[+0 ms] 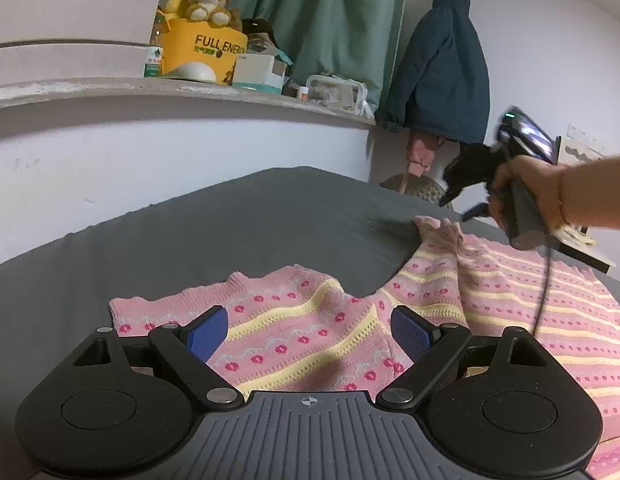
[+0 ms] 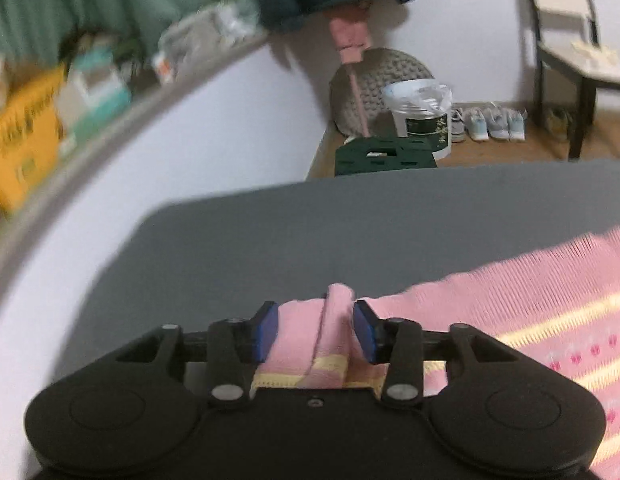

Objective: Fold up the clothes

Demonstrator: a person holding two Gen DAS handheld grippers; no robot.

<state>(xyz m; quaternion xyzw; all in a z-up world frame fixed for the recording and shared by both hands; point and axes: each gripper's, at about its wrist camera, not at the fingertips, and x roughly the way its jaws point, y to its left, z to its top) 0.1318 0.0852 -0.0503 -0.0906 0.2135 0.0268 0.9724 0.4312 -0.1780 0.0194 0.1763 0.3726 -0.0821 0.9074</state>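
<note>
**Q:** How did the tools stand?

**A:** The left tool (image 1: 307,330) gaped wide and empty over a sleeve of the pink knitted sweater (image 1: 510,304), which sprawled on the grey bed (image 1: 229,224), its body running off to the right. The right tool (image 2: 316,330), half open, straddled a bunched pink cuff (image 2: 334,320) without pinching it.

**Q:** And the fabric?

**A:** Soft, ribbed, yellow-striped, dotted with flowers. Beyond, a cluttered shelf (image 1: 109,86).

A home bedroom is showing here. A grey bed (image 1: 237,216) is lying under a cluttered ledge (image 1: 181,90), a jacket (image 1: 442,60) is hanging far right, and shoes (image 2: 490,124) are sitting on the floor.
</note>
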